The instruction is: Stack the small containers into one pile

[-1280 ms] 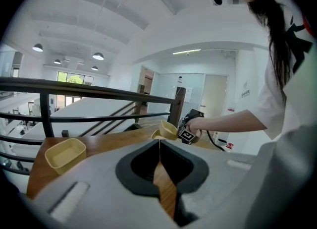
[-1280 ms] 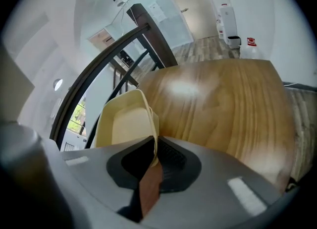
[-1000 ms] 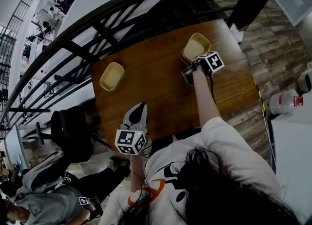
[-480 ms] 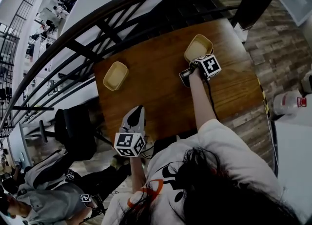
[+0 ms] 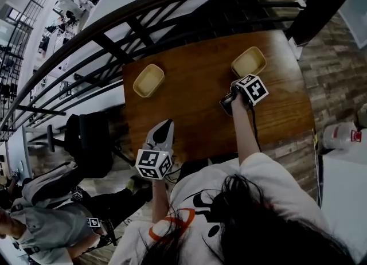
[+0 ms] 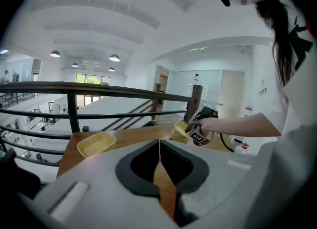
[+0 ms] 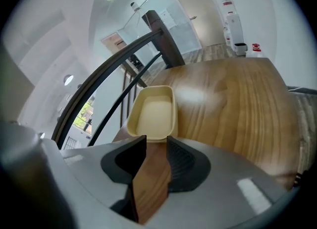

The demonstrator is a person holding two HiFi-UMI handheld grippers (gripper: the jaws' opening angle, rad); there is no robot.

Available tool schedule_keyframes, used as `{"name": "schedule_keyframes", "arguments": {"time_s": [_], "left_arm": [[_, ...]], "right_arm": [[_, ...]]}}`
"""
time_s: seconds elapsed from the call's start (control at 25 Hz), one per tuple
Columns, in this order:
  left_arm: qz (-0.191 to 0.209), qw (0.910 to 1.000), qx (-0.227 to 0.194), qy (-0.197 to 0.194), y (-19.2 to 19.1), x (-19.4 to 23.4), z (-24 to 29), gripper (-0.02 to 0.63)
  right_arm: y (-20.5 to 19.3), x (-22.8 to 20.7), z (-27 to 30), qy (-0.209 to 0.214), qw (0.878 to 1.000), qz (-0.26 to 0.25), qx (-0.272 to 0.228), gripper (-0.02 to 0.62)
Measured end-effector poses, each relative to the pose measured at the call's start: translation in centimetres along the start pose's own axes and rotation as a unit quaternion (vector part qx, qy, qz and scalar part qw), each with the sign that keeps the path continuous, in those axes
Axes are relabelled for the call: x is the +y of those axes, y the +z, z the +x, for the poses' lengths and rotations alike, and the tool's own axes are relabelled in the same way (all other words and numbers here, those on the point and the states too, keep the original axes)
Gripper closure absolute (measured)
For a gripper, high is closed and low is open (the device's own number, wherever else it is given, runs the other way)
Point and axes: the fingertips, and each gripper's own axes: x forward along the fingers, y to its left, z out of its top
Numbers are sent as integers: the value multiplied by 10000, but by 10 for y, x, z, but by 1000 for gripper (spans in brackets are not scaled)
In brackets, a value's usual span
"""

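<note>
Two pale yellow containers stand on the wooden table (image 5: 195,109). The left container (image 5: 148,80) (image 6: 96,143) is near the far left corner. The right container (image 5: 249,61) (image 7: 152,113) (image 6: 179,130) is at the far right; whether it is one or several nested, I cannot tell. My right gripper (image 5: 241,83) (image 7: 156,141) is open, its fingers just short of that container's near rim, nothing between them. My left gripper (image 5: 166,126) (image 6: 159,143) hangs over the table's near edge, jaws shut and empty, well back from both containers.
A dark metal railing (image 5: 172,6) runs along the table's far side, with a drop to a lower floor behind it. A dark chair (image 5: 92,143) stands at the table's left. A white jug (image 5: 341,135) sits on the plank floor to the right.
The head view has shifted, so the table sits lower and further right. My right gripper has swung from the right container's side to its near rim. The left gripper has kept its place.
</note>
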Motion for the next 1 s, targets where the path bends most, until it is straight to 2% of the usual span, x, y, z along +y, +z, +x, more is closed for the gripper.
{"name": "schedule_keyframes", "arguments": {"time_s": [0.16, 0.28, 0.44, 0.6, 0.8, 0.88, 1.0], "left_arm": [[-47, 10000, -70, 22, -4, 5, -4, 606], [-86, 9999, -98, 110, -5, 15, -18, 606], [-108, 9996, -166, 204, -5, 30, -38, 606], [-125, 9994, -123, 288, -14, 52, -66, 606], [-143, 9991, -53, 399, -28, 85, -99, 606], [-127, 9990, 1, 438, -32, 96, -110, 606], [-91, 9983, 34, 573, -37, 114, -131, 606]], "right_arm": [[-32, 33, -4, 580, 9962, -510, 409, 431], [-73, 63, -8, 997, 9872, -935, 817, 423], [-134, 105, -16, 1586, 9653, -1492, 1440, 414], [-207, 146, -28, 2072, 9358, -2058, 1977, 398], [-284, 195, -31, 2326, 9098, -2485, 2375, 363], [-307, 208, -25, 2307, 9049, -2573, 2483, 351], [-335, 228, -12, 2204, 9047, -2566, 2589, 342]]}}
